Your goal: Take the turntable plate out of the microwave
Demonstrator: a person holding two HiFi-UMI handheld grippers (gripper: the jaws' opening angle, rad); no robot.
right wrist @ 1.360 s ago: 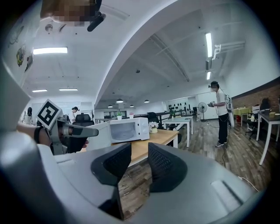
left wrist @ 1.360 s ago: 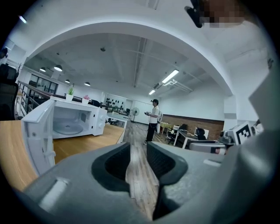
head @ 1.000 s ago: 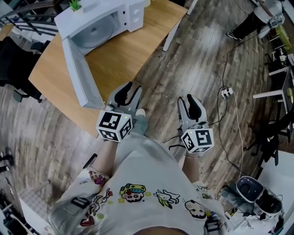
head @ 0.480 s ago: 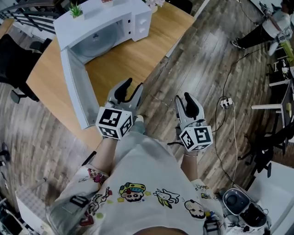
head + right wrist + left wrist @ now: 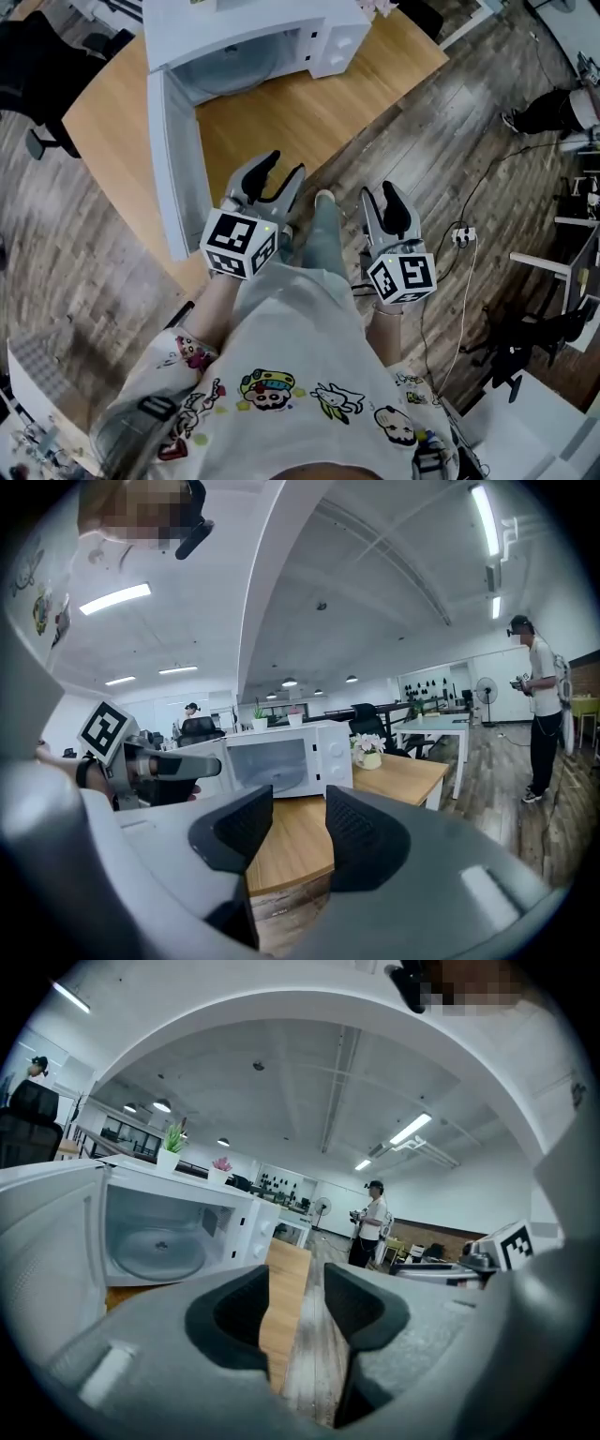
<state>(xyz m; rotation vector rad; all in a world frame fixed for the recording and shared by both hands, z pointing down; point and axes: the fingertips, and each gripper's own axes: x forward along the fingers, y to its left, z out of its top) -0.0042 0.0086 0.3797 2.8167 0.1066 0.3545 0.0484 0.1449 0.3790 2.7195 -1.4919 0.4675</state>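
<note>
A white microwave [image 5: 281,28] stands on the wooden table [image 5: 281,112], its door [image 5: 173,159] swung wide open toward me. The glass turntable plate [image 5: 157,1252] lies flat inside the cavity; the head view shows only its grey edge [image 5: 239,66]. My left gripper [image 5: 281,171] is over the table's near edge beside the door, jaws opening, nothing between them. My right gripper [image 5: 378,197] hangs over the floor just short of the table, jaws also opening and empty. In the left gripper view the left gripper [image 5: 295,1297] points past the cavity's right side. In the right gripper view the right gripper [image 5: 298,822] faces the microwave [image 5: 281,761].
A small plant [image 5: 172,1143] sits on top of the microwave and a flower pot [image 5: 367,752] on the table to its right. A person [image 5: 372,1227] stands further off in the room. Cables and a power strip [image 5: 461,234] lie on the floor to the right.
Both grippers have come forward toward the table and microwave, the left one now over the table's edge. Both pairs of jaws stand wider apart than before.
</note>
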